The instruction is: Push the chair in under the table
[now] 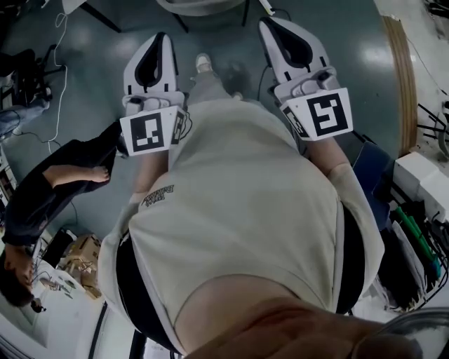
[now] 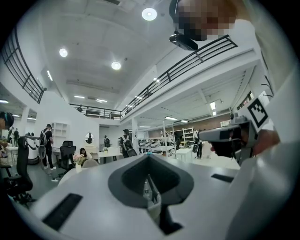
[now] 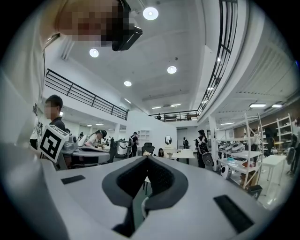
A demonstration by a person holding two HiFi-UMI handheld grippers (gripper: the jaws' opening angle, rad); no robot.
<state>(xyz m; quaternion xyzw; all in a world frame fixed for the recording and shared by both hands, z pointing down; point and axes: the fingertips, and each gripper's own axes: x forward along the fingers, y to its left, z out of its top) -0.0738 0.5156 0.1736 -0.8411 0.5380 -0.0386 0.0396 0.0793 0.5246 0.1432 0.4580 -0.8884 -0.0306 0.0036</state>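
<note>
Floor (image 1: 98,77) glossy grey-green underfoot; railed balcony (image 3: 84,96) and round ceiling lights (image 3: 150,13) overhead.

Pretty big two-level hall, white walls and a high white ceiling with round lights (image 2: 149,14), a black mezzanine railing (image 2: 187,65) along the upper floor, white desks (image 3: 185,153) further back, metal shelving racks (image 3: 281,136) off to one side, and a shiny grey-green floor (image 1: 91,63).
</note>
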